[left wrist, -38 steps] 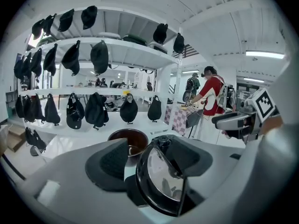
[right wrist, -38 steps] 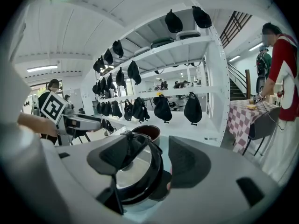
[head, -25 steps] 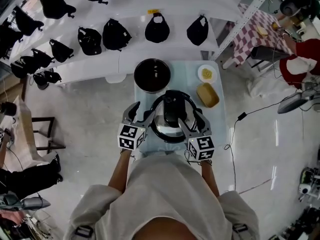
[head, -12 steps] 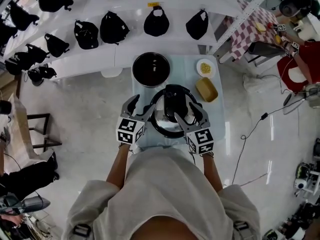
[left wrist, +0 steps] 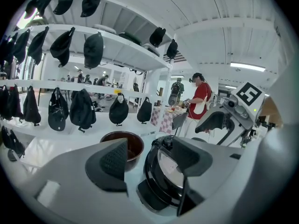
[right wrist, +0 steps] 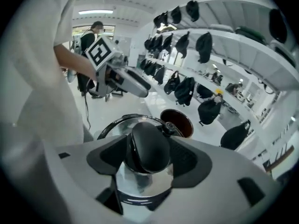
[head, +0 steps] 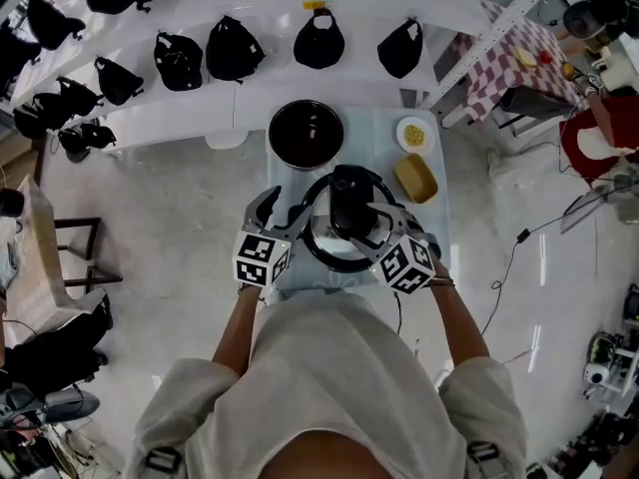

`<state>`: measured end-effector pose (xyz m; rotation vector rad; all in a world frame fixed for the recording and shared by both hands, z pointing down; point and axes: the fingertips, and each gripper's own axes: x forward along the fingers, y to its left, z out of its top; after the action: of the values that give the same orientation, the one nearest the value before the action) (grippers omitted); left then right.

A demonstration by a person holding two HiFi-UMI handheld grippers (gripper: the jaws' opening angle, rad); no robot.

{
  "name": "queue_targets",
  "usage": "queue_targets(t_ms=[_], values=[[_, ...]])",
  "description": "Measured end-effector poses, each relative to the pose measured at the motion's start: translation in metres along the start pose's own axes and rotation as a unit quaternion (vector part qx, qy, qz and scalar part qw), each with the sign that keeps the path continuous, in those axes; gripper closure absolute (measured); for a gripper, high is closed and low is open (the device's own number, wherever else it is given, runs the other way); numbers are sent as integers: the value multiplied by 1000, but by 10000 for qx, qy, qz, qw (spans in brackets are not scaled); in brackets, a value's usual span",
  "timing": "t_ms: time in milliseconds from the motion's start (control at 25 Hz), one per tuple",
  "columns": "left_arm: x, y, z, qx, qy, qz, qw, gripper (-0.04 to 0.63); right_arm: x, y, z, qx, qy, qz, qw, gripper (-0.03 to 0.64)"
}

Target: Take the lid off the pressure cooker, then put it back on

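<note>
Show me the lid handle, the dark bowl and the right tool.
lid handle (head: 347, 190), head view, on its far end.
dark bowl (head: 306, 135), head view, on its bare inside.
right tool (right wrist: 147, 157), right gripper view, midway between its tips, which are closed on the handle.
</note>
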<state>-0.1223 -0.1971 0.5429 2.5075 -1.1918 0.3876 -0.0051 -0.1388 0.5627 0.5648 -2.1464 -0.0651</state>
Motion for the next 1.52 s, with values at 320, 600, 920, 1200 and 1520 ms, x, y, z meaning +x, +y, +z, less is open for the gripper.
queue_targets(t_ms=[320, 600, 920, 1200, 1520], values=[[-7, -3, -3, -56, -8, 11, 10000, 311, 10, 4, -9, -1276, 794, 694, 9862, 339], [-12, 3, -4, -91, -56, 96, 9999, 311, 24, 10, -13, -1370, 1159, 1435, 9732, 337], [-20, 9, -6, -173, -63, 182, 9997, 311, 41, 13, -16, -1320, 1614, 2085, 9556, 334], [-21, 11, -9, -231, -67, 209, 9995, 311, 46, 18, -18, -1278, 1920, 2468, 9412, 333], [-16, 4, -7, -230, -70, 163, 9996, 311, 48, 16, -16, -1120, 1911, 2438, 9442, 341]])
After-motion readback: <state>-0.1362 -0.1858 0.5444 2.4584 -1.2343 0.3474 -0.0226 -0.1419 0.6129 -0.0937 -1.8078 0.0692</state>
